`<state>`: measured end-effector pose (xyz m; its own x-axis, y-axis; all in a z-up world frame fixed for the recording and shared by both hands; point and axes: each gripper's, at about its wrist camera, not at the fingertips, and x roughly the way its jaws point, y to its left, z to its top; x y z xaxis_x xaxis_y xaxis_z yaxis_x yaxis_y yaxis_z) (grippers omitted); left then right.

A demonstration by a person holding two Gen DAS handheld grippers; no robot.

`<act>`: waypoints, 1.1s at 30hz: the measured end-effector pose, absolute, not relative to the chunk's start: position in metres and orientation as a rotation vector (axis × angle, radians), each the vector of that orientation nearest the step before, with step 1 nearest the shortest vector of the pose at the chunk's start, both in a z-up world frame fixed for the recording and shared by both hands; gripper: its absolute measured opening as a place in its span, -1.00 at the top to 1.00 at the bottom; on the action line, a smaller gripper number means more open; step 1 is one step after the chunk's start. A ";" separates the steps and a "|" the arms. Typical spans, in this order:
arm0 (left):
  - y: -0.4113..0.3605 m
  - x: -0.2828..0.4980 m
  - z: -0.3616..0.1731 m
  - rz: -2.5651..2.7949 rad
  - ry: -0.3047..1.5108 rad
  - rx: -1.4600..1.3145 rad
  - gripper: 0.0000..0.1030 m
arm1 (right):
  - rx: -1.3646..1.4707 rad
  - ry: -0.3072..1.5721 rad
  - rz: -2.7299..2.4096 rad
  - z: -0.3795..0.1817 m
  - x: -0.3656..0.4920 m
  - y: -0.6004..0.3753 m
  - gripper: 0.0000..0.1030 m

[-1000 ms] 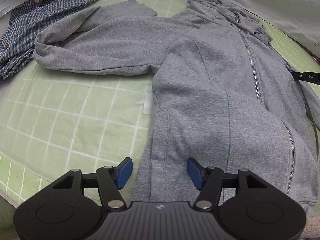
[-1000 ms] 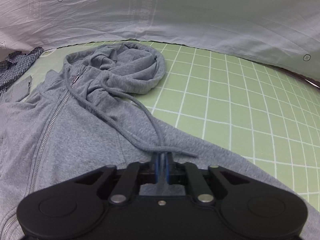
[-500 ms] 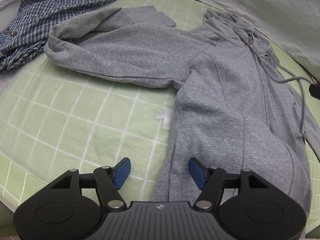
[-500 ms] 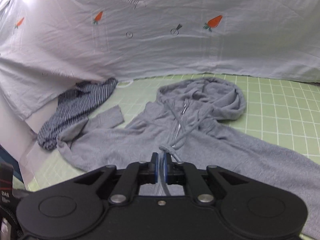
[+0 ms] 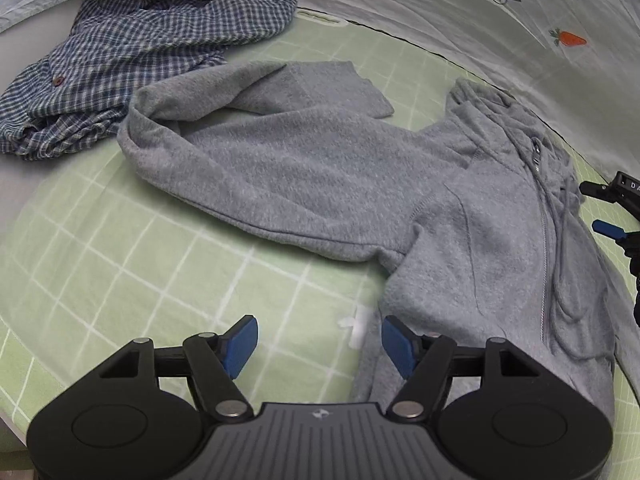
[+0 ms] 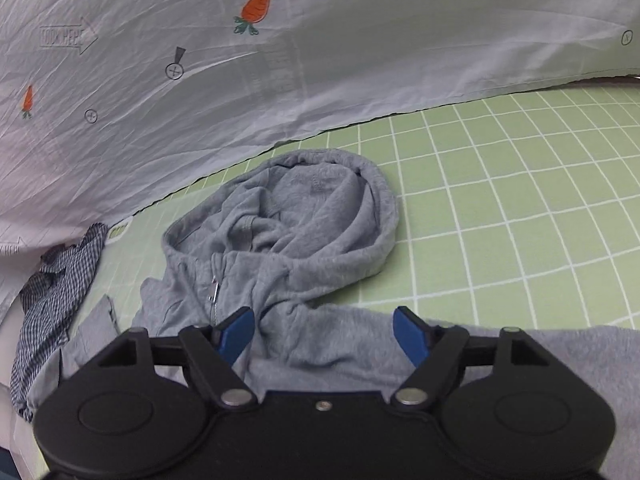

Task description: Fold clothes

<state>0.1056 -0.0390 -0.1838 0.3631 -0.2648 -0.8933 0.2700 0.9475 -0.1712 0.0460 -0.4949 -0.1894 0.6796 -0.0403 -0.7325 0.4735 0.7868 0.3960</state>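
Checked shirt crumpled far ahead-left of the left gripper, not folded. Grey hoodie spread front-up on the green grid sheet; one sleeve runs ahead-left and doubles back at the cuff, body ahead-right, side edge just by the right pad. Left gripper released, pads wide, nothing between them. Right gripper also released, hanging over the shoulder region, hood bunched straight ahead, zipper ahead-left. Hoodie looks like soft thick fleece, limp, medium weight, likely to sag and drag. Best grips probably seams: cuff, shoulder, hem. Avoid the drawstring, which slips.
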 end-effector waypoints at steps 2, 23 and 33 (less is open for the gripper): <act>-0.037 0.118 -0.184 -0.306 1.142 -0.021 -0.35 | 0.579 0.798 -0.311 -0.197 0.070 -0.498 -0.55; -0.110 0.174 -0.196 -0.375 1.053 0.094 -0.43 | 0.190 0.742 -0.390 -0.201 0.206 -0.545 0.56; -0.103 0.143 -0.188 -0.507 1.153 0.024 -0.43 | 0.271 0.693 -0.431 -0.155 0.082 -0.534 -0.08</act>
<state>0.1430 -0.1025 -0.1882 0.3068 -0.3710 -0.8765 0.3950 0.8875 -0.2374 0.0824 -0.5343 -0.1547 0.6874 -0.2915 -0.6652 0.4678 0.8783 0.0985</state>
